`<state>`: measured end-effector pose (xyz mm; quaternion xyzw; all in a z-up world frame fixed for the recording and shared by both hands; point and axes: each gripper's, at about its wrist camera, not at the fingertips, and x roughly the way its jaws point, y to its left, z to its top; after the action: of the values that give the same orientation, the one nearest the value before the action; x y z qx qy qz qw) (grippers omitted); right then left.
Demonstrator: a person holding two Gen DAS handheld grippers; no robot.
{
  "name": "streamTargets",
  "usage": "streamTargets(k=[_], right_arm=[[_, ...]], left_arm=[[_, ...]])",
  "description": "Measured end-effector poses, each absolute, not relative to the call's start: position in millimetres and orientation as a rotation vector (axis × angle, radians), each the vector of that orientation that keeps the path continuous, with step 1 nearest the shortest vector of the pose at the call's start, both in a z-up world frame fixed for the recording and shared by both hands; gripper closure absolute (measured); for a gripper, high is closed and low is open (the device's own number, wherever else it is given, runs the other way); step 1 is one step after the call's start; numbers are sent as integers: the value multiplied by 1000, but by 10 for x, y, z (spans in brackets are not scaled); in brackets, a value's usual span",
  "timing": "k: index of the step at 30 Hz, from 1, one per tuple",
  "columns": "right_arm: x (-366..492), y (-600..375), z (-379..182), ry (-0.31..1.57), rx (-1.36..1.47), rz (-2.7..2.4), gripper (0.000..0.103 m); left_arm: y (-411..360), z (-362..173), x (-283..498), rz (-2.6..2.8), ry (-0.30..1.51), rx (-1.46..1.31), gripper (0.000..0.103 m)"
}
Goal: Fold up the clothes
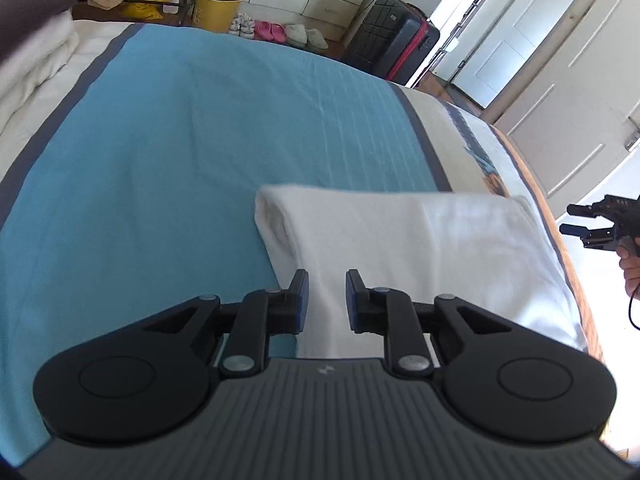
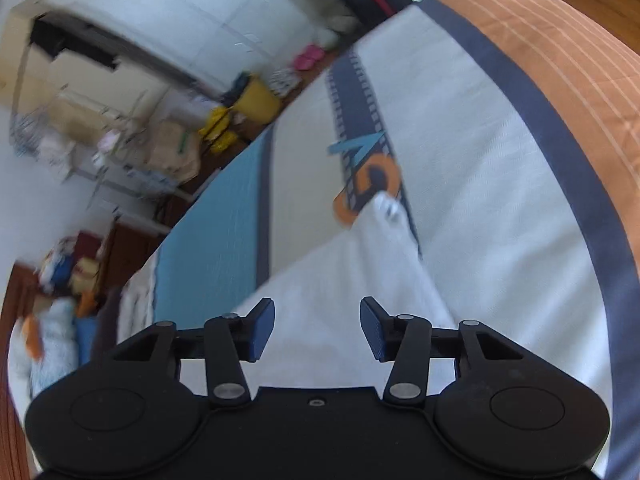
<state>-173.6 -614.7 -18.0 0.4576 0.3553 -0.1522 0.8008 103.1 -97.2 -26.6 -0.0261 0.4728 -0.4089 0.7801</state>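
Folded white garment [image 1: 420, 256] crosswise (slightly askew)

My left gripper [image 1: 327, 295] is matt black plastic with dull metal rivets and ribbed blue pads [image 1: 303, 300]. The folded white cloth garment [image 1: 400, 248] looks soft and slightly fuzzy. Under it lies a smooth matt teal bedsheet [image 1: 160, 152]. At the bed's far edge stands a glossy yellow plastic bin [image 1: 216, 10].

My left gripper [image 1: 327, 296] and right gripper [image 2: 317, 330] are black, with blue-padded fingers [image 1: 301, 300], silver screws and round side discs.
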Motion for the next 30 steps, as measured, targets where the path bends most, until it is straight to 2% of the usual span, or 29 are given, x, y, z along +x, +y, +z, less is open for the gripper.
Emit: streamTargets(k=[3, 8, 13, 18, 22, 23, 24, 25, 26, 27, 30], right_arm=[[-1411, -6293, -316, 829, 866, -407, 49], [-1394, -6425, -666, 804, 1154, -318, 46], [-1264, -6481, -757, 824, 1163, -237, 44], [-1042, -6575, -916, 881, 1127, -287, 46], [-1051, -6623, -842, 793, 1145, -309, 43], [-1065, -6637, -839, 777, 1155, -305, 43], [-1079, -6637, -837, 768, 1152, -313, 49], [-1088, -6620, -828, 767, 1131, -330, 70], [-1088, -6581, -798, 767, 1077, -346, 84], [-1086, -6533, -762, 766, 1012, -362, 93], [-1168, -6443, -637, 699, 905, -392, 94]], left_arm=[[-1111, -413, 1195, -867, 1035, -74, 85], [-1256, -530, 1199, -879, 992, -67, 88], [-1215, -651, 1357, -967, 1022, -179, 87], [-1158, -747, 1401, -1013, 1007, -261, 84], [-1149, -776, 1373, -1076, 984, -344, 81], [-1156, -751, 1331, -1103, 958, -346, 78], [-1174, -721, 1287, -1125, 936, -335, 70], [-1199, -705, 1256, -1132, 928, -324, 65], [-1224, -694, 1230, -1136, 923, -314, 60], [-1243, -699, 1234, -1127, 929, -308, 60], [-1269, -774, 1280, -1056, 959, -293, 60]])
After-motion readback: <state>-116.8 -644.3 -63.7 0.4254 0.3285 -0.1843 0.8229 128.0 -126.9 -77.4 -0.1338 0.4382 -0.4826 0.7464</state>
